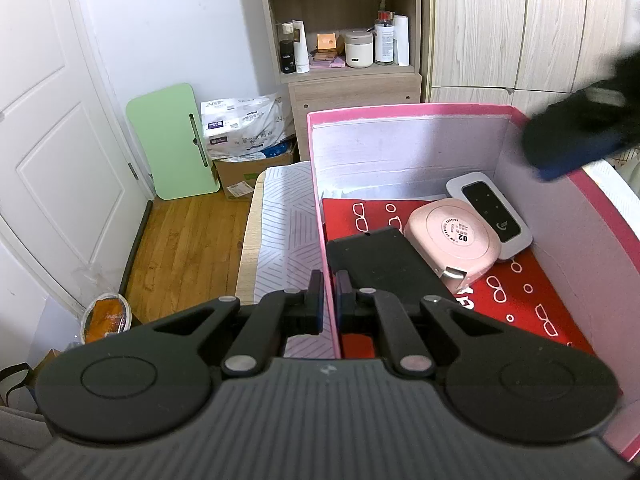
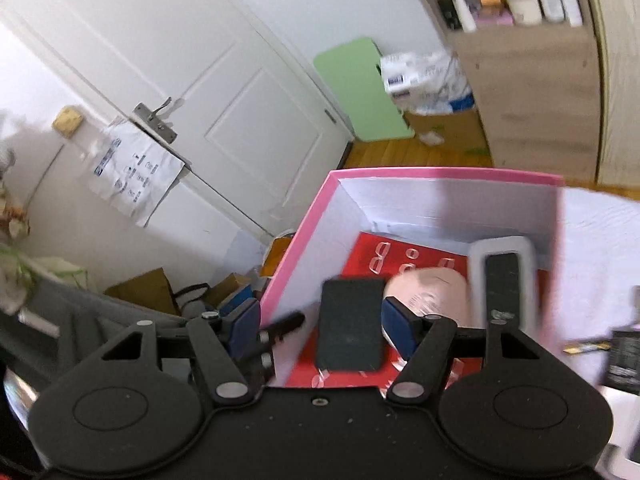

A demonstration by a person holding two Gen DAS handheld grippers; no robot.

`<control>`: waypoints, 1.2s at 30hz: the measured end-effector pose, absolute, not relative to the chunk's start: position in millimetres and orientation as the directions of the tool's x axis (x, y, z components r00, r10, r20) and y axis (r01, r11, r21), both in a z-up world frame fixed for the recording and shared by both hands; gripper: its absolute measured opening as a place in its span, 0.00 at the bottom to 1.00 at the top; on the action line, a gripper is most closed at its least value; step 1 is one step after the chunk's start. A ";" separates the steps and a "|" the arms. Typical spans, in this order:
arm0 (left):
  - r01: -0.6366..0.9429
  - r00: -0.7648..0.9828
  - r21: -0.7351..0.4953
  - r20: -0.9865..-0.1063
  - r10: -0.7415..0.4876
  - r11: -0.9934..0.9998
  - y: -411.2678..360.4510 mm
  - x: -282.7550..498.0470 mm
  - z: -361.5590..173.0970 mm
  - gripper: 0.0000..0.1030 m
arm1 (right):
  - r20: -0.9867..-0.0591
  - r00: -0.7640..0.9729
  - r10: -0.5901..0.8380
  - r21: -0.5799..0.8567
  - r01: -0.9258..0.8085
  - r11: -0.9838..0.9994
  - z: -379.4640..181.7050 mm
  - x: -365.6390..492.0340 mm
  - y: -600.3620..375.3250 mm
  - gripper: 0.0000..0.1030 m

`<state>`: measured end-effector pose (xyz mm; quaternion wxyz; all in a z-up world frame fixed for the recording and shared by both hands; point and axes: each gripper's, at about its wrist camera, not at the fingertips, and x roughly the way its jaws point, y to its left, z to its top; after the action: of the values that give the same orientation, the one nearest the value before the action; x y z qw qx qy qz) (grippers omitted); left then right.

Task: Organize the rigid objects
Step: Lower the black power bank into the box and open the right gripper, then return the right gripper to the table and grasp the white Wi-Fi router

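Wooden flooring (image 1: pixel 188 248), a white door (image 1: pixel 52 128) and a stocked shelf unit (image 1: pixel 344 28) are recorded behind the work area. On the table (image 1: pixel 280 220), covered by a patterned cloth, a pink box (image 1: pixel 404 110) is placed. Within the box, a black flat device (image 1: pixel 380 260) is seen at the left wall; a pink round case (image 1: pixel 452 240) lies just right of it, and a white router (image 1: pixel 490 210) lies at the right wall, touching the case. A red printed sheet (image 1: pixel 520 300) lines the box floor. The left gripper (image 1: pixel 329 300) is clamped narrowly on the box's left wall. The right gripper (image 2: pixel 320 328) is held wide and unloaded above the box.
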<state>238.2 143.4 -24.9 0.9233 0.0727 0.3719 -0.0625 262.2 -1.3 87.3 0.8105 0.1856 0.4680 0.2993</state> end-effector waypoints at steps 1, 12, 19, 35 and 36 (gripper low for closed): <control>0.170 0.716 0.090 -0.696 -0.060 0.981 142.7 238.4 -25.0 0.05 | -0.647 0.398 0.651 0.569 -0.317 0.759 90.2 252.6 -8.5 0.70; 0.171 0.717 0.116 -0.696 -0.042 0.978 138.7 238.8 -25.1 0.05 | -0.614 0.564 0.552 0.462 -0.310 0.831 89.6 152.7 -77.7 0.70; 0.165 0.723 0.132 -0.690 -0.029 0.977 138.1 237.4 -24.4 0.06 | -0.669 0.658 0.346 0.263 -0.225 0.938 67.3 123.3 -112.5 0.70; 0.169 0.723 0.154 -0.690 -0.017 0.973 135.8 236.7 -23.7 0.06 | -0.749 0.662 0.037 -0.032 -0.091 0.995 -24.9 151.4 -124.9 0.71; 0.169 0.723 0.152 -0.690 -0.018 0.974 136.0 236.7 -23.5 0.06 | -0.757 0.652 0.035 -0.022 -0.079 0.997 -28.3 154.3 -125.7 0.74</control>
<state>236.7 136.0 -23.5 0.9225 0.1028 0.3686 -0.0507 154.3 -125.7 -28.3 0.9085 -0.0264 0.4158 0.0316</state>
